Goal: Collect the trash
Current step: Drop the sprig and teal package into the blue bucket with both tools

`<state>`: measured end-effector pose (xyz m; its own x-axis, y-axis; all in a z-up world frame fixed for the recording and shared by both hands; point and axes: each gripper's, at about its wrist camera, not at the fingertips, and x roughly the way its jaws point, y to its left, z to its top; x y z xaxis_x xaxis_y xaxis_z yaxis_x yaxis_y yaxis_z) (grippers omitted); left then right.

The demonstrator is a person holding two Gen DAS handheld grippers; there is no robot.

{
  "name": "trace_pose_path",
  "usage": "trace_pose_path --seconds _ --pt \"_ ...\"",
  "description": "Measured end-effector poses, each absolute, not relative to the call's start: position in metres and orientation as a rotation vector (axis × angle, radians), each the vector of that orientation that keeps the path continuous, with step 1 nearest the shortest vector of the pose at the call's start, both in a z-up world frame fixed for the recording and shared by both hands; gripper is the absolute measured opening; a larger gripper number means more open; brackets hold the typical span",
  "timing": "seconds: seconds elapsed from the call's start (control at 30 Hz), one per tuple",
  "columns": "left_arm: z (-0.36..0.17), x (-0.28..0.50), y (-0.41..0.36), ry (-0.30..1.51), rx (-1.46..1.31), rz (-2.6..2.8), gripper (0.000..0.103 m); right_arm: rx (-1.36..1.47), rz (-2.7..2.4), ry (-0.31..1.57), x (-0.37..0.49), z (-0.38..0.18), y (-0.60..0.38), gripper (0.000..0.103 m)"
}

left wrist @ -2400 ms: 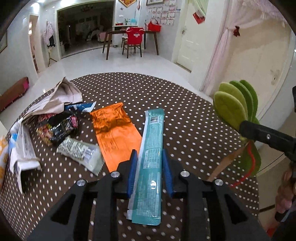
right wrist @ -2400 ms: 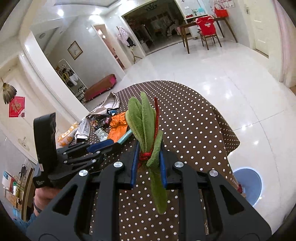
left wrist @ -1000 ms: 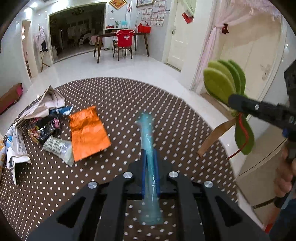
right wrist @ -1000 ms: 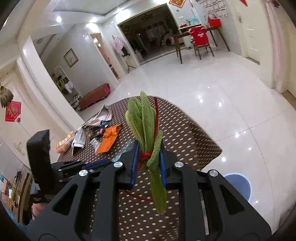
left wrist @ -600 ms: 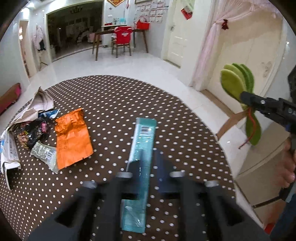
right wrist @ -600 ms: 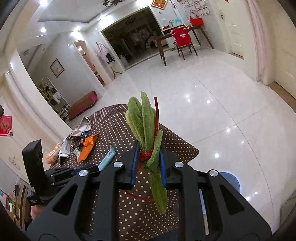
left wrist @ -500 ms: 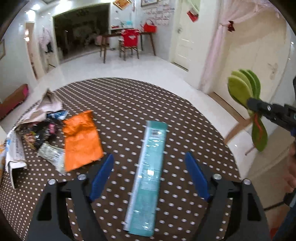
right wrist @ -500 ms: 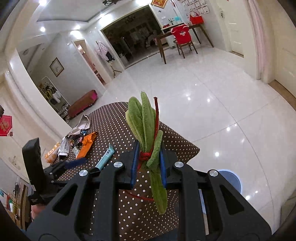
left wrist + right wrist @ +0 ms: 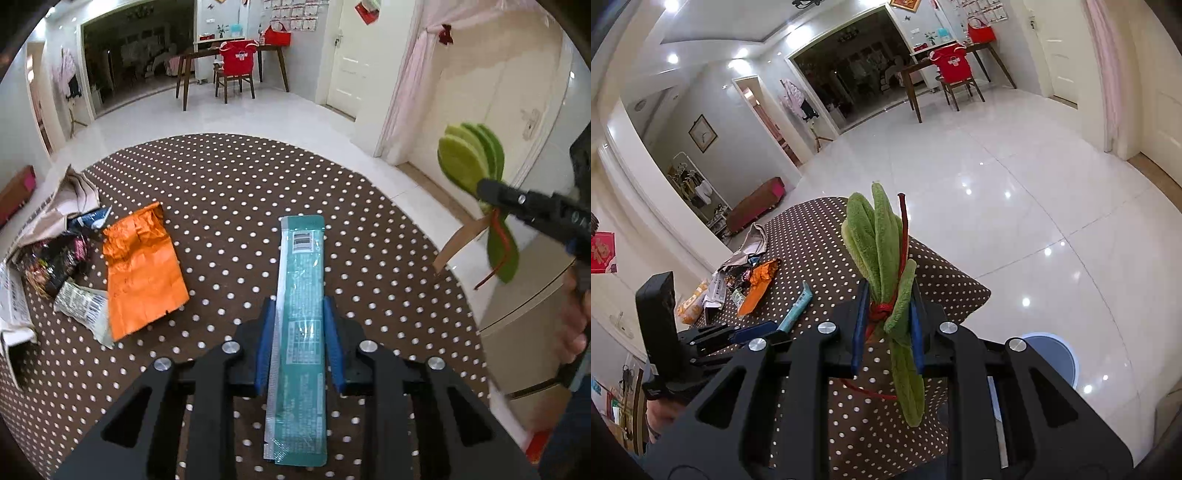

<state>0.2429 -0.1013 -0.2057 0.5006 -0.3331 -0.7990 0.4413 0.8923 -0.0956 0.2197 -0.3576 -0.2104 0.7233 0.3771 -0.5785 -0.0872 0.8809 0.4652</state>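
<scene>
A long teal wrapper point(image 9: 301, 314) lies on the brown polka-dot table point(image 9: 229, 184). My left gripper point(image 9: 300, 343) is closed on its two sides, the blue pads touching its edges. The wrapper also shows in the right wrist view point(image 9: 796, 307). My right gripper point(image 9: 886, 321) is shut on a bundle of green leaves tied with red string point(image 9: 882, 258), held past the table's right edge; the bundle shows in the left wrist view point(image 9: 476, 173). An orange wrapper point(image 9: 142, 269) lies to the left of the teal one.
A heap of crumpled paper and snack wrappers point(image 9: 48, 254) lies at the table's left side. A light blue round bin point(image 9: 1054, 354) stands on the white tiled floor below the table's right edge. A wooden table with a red chair point(image 9: 236, 70) stands far back.
My left gripper opened wide and let the teal wrapper lie flat on the table, then closed in on its sides again. My right gripper carried the leaf bundle out past the table edge.
</scene>
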Motion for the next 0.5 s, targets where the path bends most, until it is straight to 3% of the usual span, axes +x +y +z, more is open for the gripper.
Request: trace_pose_path --seconds 0.27,0.5 --pt "-0.188 0.239 -0.110 0.876 0.053 -0.503 0.025 0.441 0.193 0.733 0.225 -0.225 -0.383 0.020" --pt "-0.175 0.242 -0.137 0.845 0.010 -0.552 0.025 0.541 0.071 0.890 0.246 -0.307 -0.427 0.020"
